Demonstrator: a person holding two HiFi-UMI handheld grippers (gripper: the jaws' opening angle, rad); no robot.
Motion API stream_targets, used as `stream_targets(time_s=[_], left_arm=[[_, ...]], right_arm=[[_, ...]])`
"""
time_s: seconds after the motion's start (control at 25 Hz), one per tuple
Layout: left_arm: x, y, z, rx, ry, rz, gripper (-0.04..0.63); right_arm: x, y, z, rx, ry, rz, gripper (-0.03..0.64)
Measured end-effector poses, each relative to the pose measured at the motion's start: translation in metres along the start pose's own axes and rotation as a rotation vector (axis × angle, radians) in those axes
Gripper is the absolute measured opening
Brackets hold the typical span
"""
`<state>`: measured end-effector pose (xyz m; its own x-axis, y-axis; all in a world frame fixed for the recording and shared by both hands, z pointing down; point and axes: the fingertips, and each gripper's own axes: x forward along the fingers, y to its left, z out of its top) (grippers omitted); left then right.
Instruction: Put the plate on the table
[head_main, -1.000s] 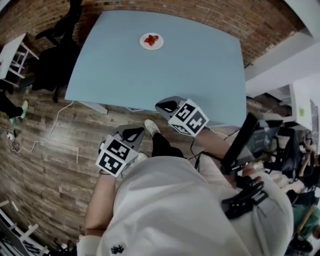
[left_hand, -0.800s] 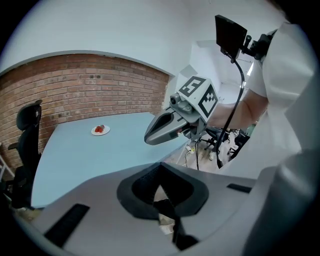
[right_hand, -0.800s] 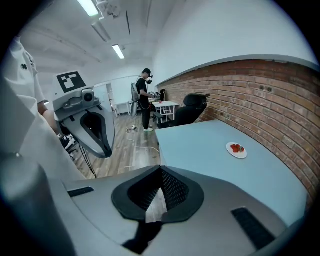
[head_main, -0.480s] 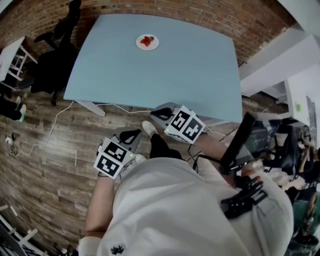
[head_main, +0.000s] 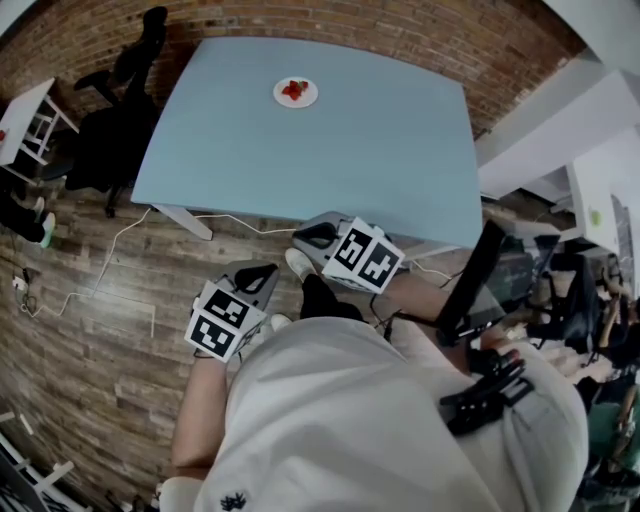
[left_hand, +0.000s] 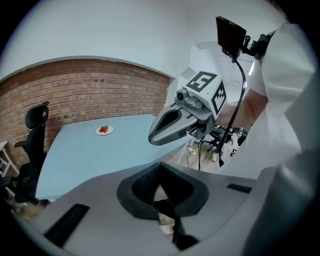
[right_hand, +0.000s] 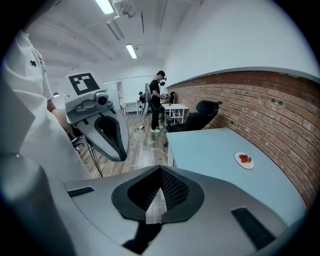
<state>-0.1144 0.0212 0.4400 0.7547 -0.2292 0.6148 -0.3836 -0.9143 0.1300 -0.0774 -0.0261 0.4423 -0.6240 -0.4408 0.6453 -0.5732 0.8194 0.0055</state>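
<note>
Nearest the camera, well short of the table, the person's white-shirted torso fills the lower part of the head view. Both tools hang just ahead of it, over the wooden floor.

The left gripper is off the table's near edge, toward its left corner. Its own view shows the jaws pressed together with nothing between them. The right gripper hovers just short of the same edge, about midway along. Its jaws are also fully closed and empty.

Compared with a second ago, both grippers are a little closer to the body and farther from the table's near edge. The right one shows this most, as it no longer reaches over the tabletop. Neither tool is heading for anything.

Beyond a wide bare stretch of blue tabletop, the plate sits flat on the table near its far edge, left of centre. It carries a few red pieces of food and lies in the same place on the table as before, well apart from both grippers.

Past the table's left end stands a dark office chair, and behind its far edge runs the brick wall.

With the plate resting on the table, both tools shut on nothing and both drawing back, the task looks finished. This seems to be the retreat after placing, with nothing left to do to the plate.
</note>
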Motion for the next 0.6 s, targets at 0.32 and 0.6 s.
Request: stream_targets(time_s=[0.32,0.6], left_arm=[[-0.0031,-0.0011,0.0004,-0.015,-0.005,-0.003,0.002],[-0.0022,-0.0003,0.0015,-0.01,-0.002,-0.009,0.002]], right_arm=[[-0.0034,0.0059,0.003,-0.037,0.01,0.006,0.009],[-0.005,0.0066,0.003,-0.042,0.014,0.004,0.009]])
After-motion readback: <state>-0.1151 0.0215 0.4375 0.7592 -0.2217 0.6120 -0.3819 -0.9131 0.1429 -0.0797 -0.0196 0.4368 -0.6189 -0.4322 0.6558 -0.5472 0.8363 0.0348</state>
